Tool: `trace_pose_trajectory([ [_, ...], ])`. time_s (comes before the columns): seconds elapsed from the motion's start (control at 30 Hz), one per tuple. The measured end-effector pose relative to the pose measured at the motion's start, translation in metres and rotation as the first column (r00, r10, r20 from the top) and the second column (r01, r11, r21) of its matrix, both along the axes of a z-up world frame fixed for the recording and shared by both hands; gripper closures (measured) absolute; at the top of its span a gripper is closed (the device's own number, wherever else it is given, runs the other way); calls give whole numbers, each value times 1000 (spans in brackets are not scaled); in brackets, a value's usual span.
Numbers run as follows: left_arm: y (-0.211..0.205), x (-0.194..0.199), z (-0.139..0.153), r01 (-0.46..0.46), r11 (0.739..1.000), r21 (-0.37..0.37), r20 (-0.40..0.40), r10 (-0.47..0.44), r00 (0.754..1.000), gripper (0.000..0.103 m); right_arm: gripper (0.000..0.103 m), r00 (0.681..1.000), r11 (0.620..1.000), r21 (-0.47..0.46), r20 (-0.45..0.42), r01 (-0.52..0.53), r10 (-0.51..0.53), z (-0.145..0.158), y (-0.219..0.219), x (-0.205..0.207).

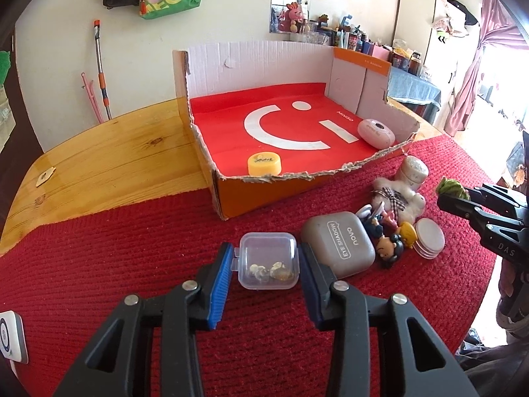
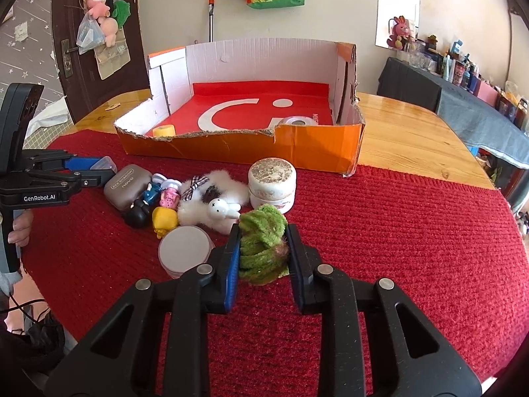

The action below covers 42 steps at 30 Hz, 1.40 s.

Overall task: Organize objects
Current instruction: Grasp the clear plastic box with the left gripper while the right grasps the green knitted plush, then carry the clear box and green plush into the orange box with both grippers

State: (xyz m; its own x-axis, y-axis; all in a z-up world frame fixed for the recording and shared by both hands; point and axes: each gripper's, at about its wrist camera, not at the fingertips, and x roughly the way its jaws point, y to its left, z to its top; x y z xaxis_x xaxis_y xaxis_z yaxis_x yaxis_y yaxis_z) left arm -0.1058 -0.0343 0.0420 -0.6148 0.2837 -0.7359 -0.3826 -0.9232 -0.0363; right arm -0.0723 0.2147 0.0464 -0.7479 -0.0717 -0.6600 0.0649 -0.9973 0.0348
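Note:
My left gripper [image 1: 266, 261] is shut on a small clear plastic box [image 1: 267, 259] with tiny shells inside, just above the red mat. It also shows in the right wrist view [image 2: 99, 168]. My right gripper [image 2: 263, 251] is shut on a fuzzy green toy [image 2: 263, 248], also seen in the left wrist view [image 1: 451, 190]. The orange cardboard box [image 1: 264, 195] with a red liner holds a yellow lid [image 1: 264, 163] and a pink oval case [image 1: 376, 133]. On the mat lie a grey eye shadow case [image 1: 337, 243], small figurines [image 1: 390, 235], a white plush [image 2: 211, 205], a white jar [image 2: 271, 185] and round discs [image 2: 185, 246].
The red knitted mat [image 2: 396, 248] covers the near part of a wooden table [image 1: 99, 155]. A white device [image 1: 11, 337] lies at the mat's left edge. A cluttered side table [image 2: 479, 99] stands at the right. A mop leans on the far wall [image 1: 101, 66].

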Motion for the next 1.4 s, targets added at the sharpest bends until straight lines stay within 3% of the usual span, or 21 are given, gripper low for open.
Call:
trace_pose_trajectory([
  [1.0, 11, 8, 37, 41, 997, 65, -68, -36, 997, 62, 79, 999, 999, -32, -43, -35, 34, 23, 4, -5],
  [1.2, 30, -9, 47, 88, 994, 60, -66, -84, 994, 62, 79, 992, 992, -54, -71, -111, 107, 46, 1, -28],
  [1.4, 51, -42, 45, 132, 990, 43, -5, -132, 991, 62, 79, 980, 978, -59, -12, -200, 200, 50, -5, -73],
])
